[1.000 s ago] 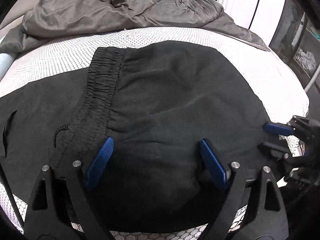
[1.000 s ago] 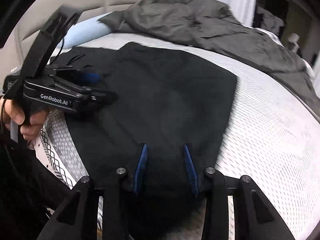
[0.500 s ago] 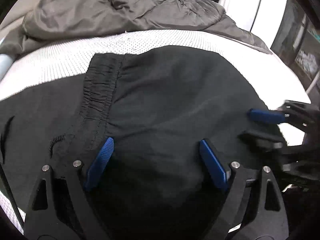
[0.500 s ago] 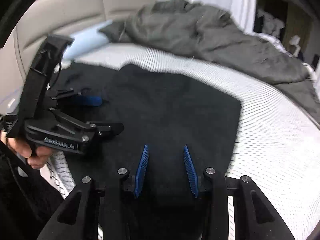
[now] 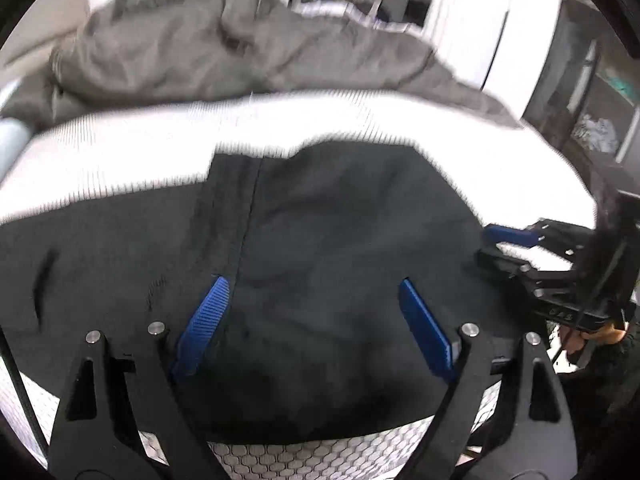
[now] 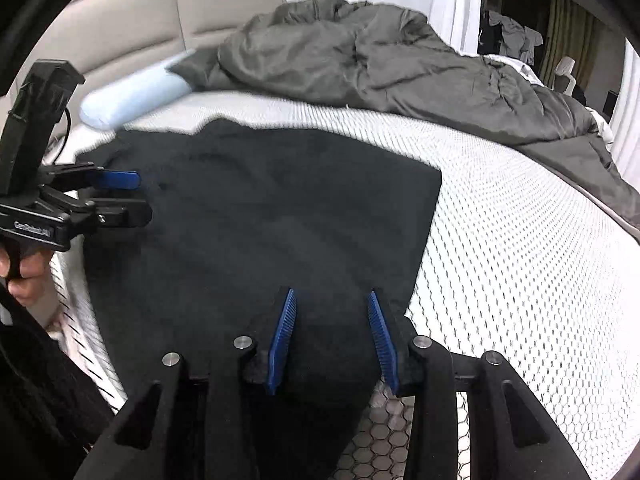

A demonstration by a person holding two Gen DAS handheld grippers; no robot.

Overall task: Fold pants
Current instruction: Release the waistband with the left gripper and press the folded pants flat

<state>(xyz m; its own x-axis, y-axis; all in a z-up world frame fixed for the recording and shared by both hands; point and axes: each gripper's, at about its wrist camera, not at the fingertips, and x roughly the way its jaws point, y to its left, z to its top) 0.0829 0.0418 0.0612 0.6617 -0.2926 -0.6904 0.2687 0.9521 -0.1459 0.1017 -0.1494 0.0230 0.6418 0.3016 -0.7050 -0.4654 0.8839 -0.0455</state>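
On white mattress (image 6: pixel 520 240) — black pants (image 6: pixel 280 208), beneath both grippers — left gripper (image 5: pixel 316 320), right gripper (image 6: pixel 332 332)

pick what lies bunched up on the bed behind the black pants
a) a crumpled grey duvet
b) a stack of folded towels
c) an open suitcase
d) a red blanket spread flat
a: in the right wrist view a crumpled grey duvet is heaped along the far side of the mattress, beyond the black pants, which lie spread flat on it.
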